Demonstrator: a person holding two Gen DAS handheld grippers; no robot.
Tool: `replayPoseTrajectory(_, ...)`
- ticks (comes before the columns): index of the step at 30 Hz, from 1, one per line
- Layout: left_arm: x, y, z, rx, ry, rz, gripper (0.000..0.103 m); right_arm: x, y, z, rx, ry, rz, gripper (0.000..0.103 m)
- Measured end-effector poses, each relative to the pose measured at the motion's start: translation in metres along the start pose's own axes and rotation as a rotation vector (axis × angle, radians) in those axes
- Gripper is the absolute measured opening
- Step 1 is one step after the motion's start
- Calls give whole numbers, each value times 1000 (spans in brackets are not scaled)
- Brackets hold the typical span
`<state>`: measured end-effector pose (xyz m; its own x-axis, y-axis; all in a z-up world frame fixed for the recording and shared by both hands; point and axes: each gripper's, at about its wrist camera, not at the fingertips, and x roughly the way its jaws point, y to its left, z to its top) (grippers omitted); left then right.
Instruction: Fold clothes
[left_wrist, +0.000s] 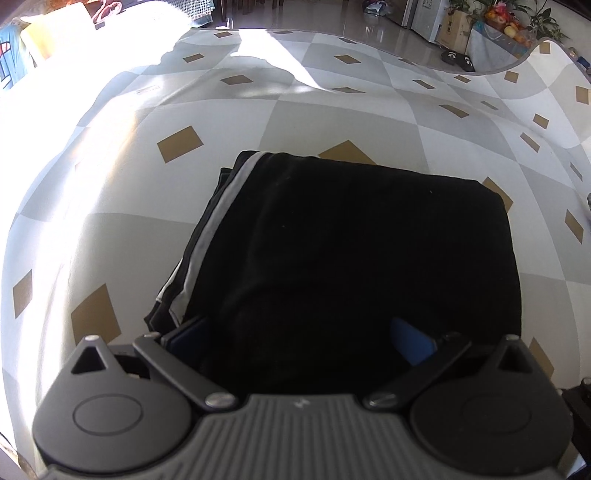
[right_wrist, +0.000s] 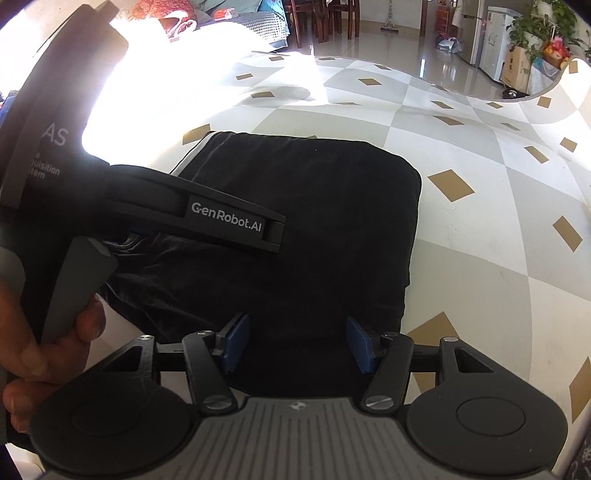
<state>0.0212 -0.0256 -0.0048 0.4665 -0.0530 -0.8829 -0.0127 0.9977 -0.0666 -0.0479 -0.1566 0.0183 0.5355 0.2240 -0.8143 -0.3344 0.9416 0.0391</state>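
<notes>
Straddling the near edge of the folded black garment (left_wrist: 351, 251), the left gripper (left_wrist: 301, 341) has its jaws spread wide; the blue pads (left_wrist: 412, 345) sit at either side with dark cloth between them, not pinched. Just left of the left jaw, the garment's white stripe (left_wrist: 218, 229) runs away along the folded side edge, with layered edges stacked beside it.

Right gripper (right_wrist: 297, 343) likewise: jaws apart, blue pads (right_wrist: 360, 345) flanking the garment's (right_wrist: 314, 206) near edge, cloth between them, no squeeze visible. Left of these jaws, the left gripper's body (right_wrist: 207, 218) lies over the cloth, marked "GenRobot.AI", and a hand (right_wrist: 40, 332) at the near left holds its grey handle (right_wrist: 79, 284).

Garment sits as a compact, roughly square fold straight ahead of both sets of jaws, flat on the surface (left_wrist: 110, 229), which has a grey-and-white check cover with tan diamonds. Bright sun patch on the cover far left of the jaws, washed out.

Beyond the surface's far edge: glossy floor (right_wrist: 388, 48), chairs (right_wrist: 332, 18) far ahead, a white appliance (right_wrist: 495, 40) and potted plants (right_wrist: 532, 26) far right, a pile of fabrics (right_wrist: 236, 18) far left.
</notes>
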Motion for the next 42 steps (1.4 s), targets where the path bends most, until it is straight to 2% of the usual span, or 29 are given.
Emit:
replayPoseTrajectory(11, 2, -23, 4, 28, 19, -15, 103, -4, -11, 13, 86, 16, -23, 57)
replayPoseTrajectory(18, -10, -9, 6, -6, -25, -39, 103, -5, -27, 26, 216, 1, 47, 56)
replayPoseTrajectory(21, -20, -1, 6, -30, -57, -37, 103, -6, -31, 30, 248, -20, 49, 56)
replayPoseTrajectory(26, -31, 7, -4, -22, -71, -29, 103, -6, -35, 20, 252, -68, 11, 56)
replayPoseTrajectory(30, -27, 10, -20, -4, -40, 5, 103, -3, -49, 7, 259, -96, -12, 56)
replayPoseTrajectory(42, -13, 9, -28, 1, 9, 27, 103, 11, -42, -2, 159, -68, -120, 57)
